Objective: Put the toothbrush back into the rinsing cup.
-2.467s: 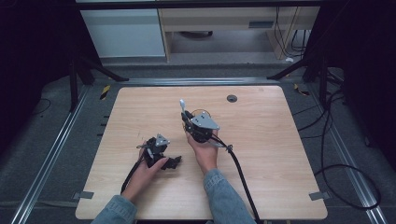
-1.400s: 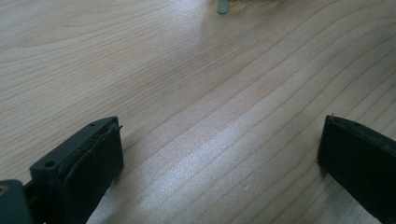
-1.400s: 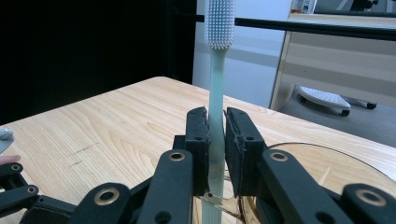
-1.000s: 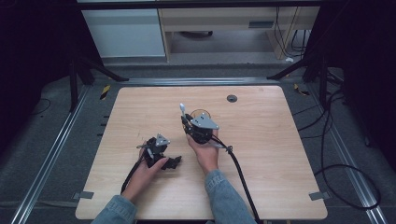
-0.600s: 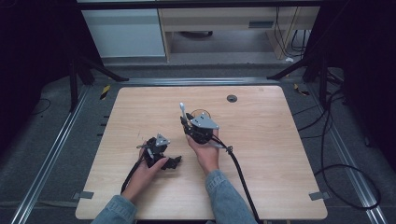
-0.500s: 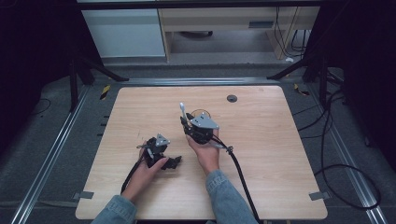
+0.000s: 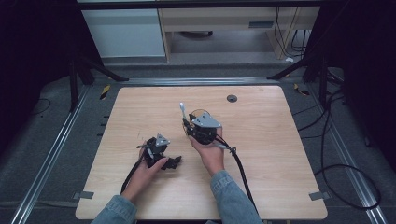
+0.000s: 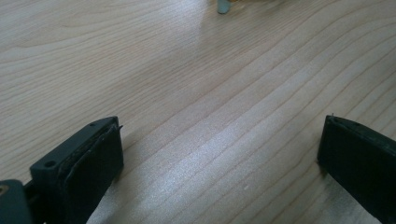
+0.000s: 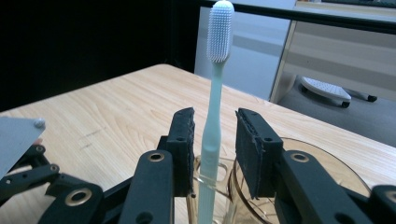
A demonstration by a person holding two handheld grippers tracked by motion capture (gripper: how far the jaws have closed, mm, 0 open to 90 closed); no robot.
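The wooden table (image 7: 280,154) is the largest thing here, pale, with rounded corners and a small dark grommet (image 7: 232,98) near its far edge. Beyond it on the floor stands a white cabinet (image 7: 126,32) beside a beige shelf unit (image 7: 219,21), and black cables (image 7: 336,140) loop over the grey floor to the right.

The person's forearms, in denim sleeves (image 7: 229,198), come in from the near edge. The right hand (image 7: 210,151) holds the right gripper (image 7: 187,122) near the middle of the table. In the right gripper view its jaws stand a little apart on either side of a pale green toothbrush (image 9: 215,116); the left pad looks just at the handle, the right pad shows a gap, so the jaws are not clamped. The toothbrush stands upright, bristles at the top, its handle going down into a clear amber cup (image 9: 299,186) just beyond the jaws.

The left hand (image 7: 147,170) rests the left gripper (image 7: 175,162) low on the table, nearer the person. In the left gripper view its jaws are wide apart with bare wood between them.
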